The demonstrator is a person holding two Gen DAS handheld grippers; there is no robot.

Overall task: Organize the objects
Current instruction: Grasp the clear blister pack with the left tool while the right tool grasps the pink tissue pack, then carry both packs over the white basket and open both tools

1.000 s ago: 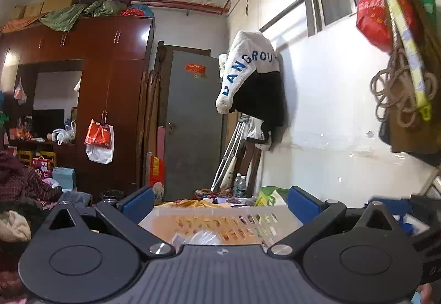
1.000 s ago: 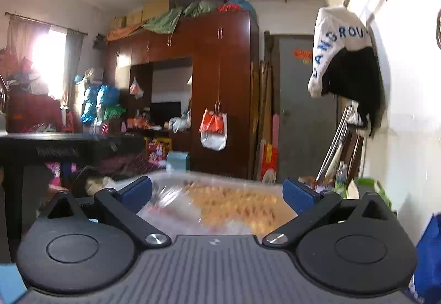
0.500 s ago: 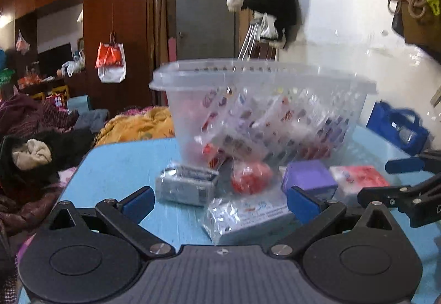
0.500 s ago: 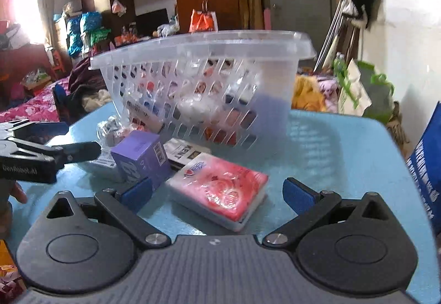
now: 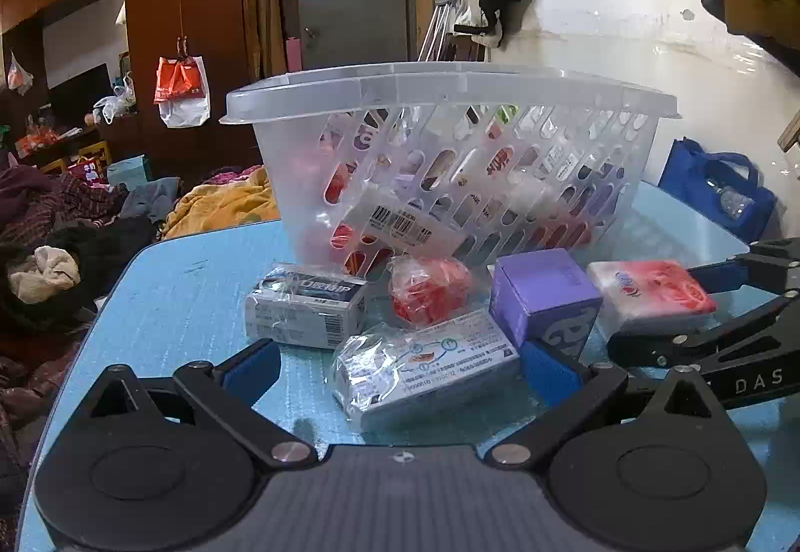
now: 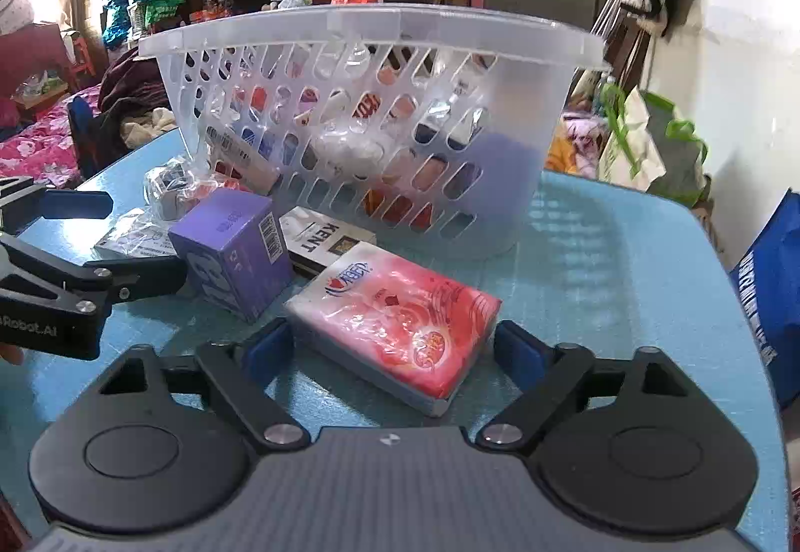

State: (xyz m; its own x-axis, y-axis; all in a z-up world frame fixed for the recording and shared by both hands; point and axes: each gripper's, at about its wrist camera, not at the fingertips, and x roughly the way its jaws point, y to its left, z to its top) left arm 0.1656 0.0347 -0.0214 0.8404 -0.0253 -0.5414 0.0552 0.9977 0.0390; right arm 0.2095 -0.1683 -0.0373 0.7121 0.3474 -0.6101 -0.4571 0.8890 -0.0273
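Right hand-held gripper [image 6: 392, 349] closing — red tissue pack [image 6: 395, 319] between its jaws.

The basket [image 5: 450, 102] stands on the worktop [image 5: 190, 302]; box [image 5: 542, 297] and tissue pack [image 6: 395, 317] lie before it.

Both the left gripper [image 5: 397, 367] and right gripper [image 6: 392, 349] have black linkages, silver rivets, blue pads, perhaps rubber.
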